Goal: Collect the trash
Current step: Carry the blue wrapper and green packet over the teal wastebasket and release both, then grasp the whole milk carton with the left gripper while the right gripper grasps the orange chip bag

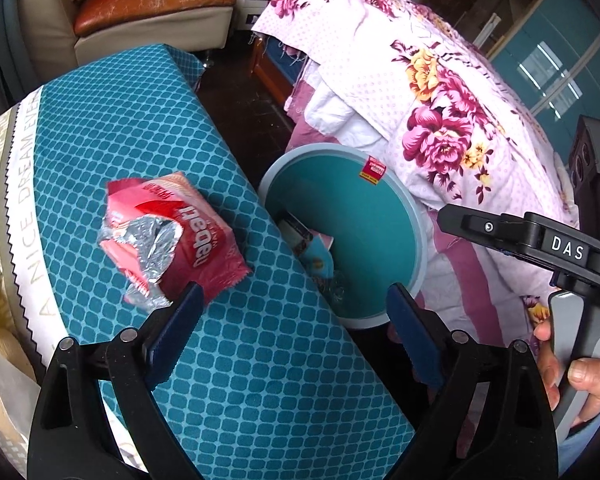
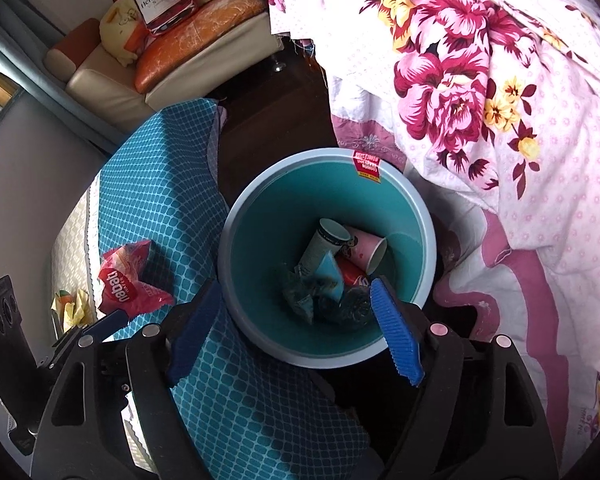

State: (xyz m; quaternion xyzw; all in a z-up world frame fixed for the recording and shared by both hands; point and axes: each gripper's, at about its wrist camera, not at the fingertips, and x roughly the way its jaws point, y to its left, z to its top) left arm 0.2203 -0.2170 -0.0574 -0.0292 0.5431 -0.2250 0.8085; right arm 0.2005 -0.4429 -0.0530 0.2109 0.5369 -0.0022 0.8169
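Because the round teal plastic waste bin (image 2: 327, 264) stands on the floor in the gap between the table draped in a blue diamond-patterned cloth (image 1: 228, 360) and the bed under a pink floral quilt (image 2: 480, 92), rubbish from either side can be dropped straight into it. The right tongs (image 2: 296, 330) are held over the bin's near rim with their blue pads spread wide and nothing between them; this pose fits a release above the opening. Paper cups (image 2: 364, 250) and crumpled wrappers (image 2: 300, 292) are seen lying at the bottom of the bin. The left tongs (image 1: 296, 320) are likewise held wide and empty, angled down at the table, where the torn red-and-pink foil snack wrapper (image 1: 172, 240) is left lying just ahead of the left pad. That wrapper is judged to be the next piece to be collected, since it is the only rubbish seen on the blue cloth. A hand (image 1: 572, 376) is seen gripping the right handle.
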